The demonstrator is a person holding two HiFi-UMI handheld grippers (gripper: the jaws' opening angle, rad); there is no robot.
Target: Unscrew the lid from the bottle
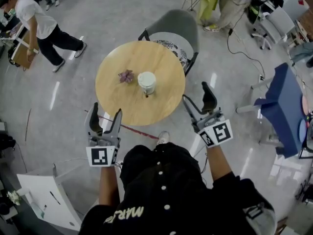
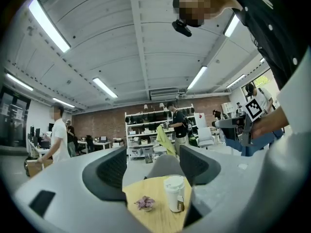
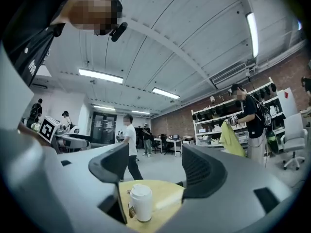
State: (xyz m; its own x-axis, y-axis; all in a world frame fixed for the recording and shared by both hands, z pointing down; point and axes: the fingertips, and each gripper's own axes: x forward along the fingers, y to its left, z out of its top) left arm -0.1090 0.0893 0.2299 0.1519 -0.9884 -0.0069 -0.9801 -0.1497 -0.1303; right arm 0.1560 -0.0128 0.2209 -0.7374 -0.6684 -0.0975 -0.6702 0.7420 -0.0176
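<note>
Standing upright — pale bottle (image 1: 146, 84), lid (image 1: 146, 76) on

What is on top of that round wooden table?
On the table stand a white bottle, lid on, and beside it a small purple plant-like thing. The opaque bottle hides its contents.

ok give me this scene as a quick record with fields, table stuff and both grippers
table: round, wooden
bottle: white, upright, near the table's middle
lid: on the bottle
purple thing: small, plant-like, beside the bottle
chair: grey, at the table's far side
left gripper: open, empty, apart from the bottle
right gripper: open, empty, apart from the bottle
</note>
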